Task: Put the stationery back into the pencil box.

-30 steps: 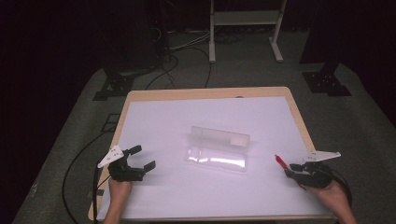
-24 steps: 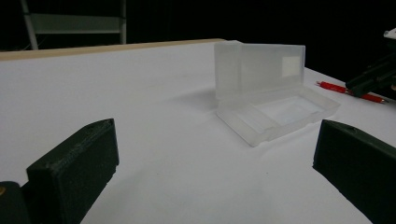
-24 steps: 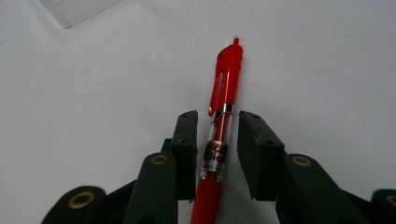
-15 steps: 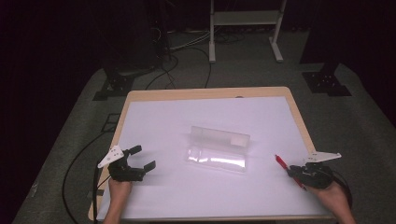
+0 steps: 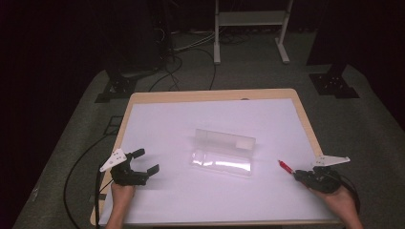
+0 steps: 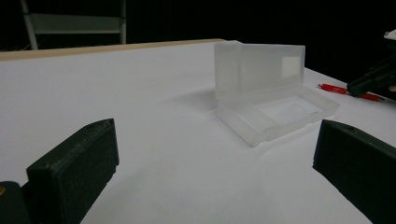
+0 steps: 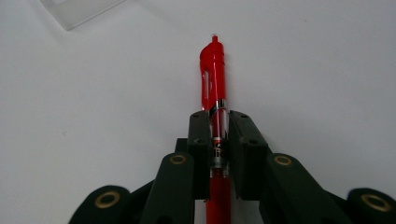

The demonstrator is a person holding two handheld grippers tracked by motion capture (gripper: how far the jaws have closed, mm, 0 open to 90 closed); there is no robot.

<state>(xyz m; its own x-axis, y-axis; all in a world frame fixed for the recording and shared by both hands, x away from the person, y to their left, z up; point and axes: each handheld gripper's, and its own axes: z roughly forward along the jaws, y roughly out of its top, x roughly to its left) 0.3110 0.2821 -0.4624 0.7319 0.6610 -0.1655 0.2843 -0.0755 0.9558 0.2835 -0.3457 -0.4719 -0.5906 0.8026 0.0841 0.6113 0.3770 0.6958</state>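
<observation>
The white surface (image 5: 191, 200) carried a clear box (image 5: 223, 152) at its middle, lid standing open. My left gripper (image 5: 142, 162) sat near the left edge, fingers wide apart on nothing. My right gripper (image 7: 219, 126) had just been closing its fingers, now clamped on the red pen (image 7: 214, 74), which seemed to lie on the surface right of the box.

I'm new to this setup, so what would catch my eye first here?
The red pen stands out most: the right tool, at the table's right near edge, has just closed its jaws on it. Next comes the clear plastic case lying open mid-table. The left tool waits open at the left.
</observation>
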